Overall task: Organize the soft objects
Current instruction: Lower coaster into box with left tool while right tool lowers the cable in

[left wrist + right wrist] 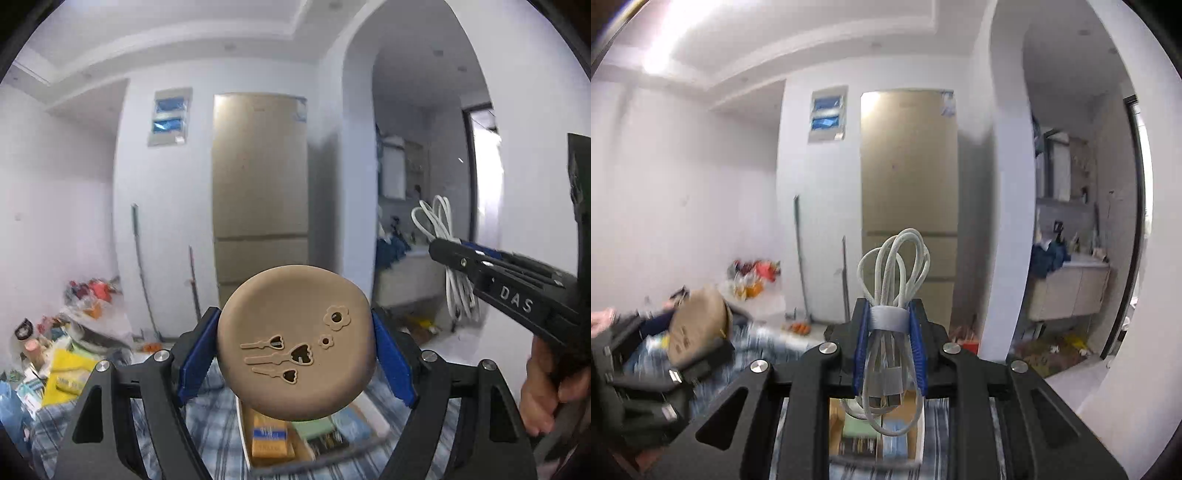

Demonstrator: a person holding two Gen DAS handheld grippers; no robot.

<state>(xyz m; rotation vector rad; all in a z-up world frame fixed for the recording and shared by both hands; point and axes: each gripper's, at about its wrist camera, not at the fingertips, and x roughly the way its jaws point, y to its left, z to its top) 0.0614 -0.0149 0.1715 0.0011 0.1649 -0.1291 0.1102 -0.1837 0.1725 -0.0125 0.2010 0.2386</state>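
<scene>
Pad (293,345) (smooth, round) could slip from left gripper's (295,354) wide clamp; right gripper (889,345), pinching cable (892,295) w/ narrow jaws, may snag loops.

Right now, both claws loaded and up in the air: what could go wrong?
1. The left claw pinches the round tan pad only at its edges; it may squirt out.
2. The right claw grips the white cable bundle at its strap; hanging loops could snag on the tray below.
3. Both views are blurred, so placement may be off.
</scene>
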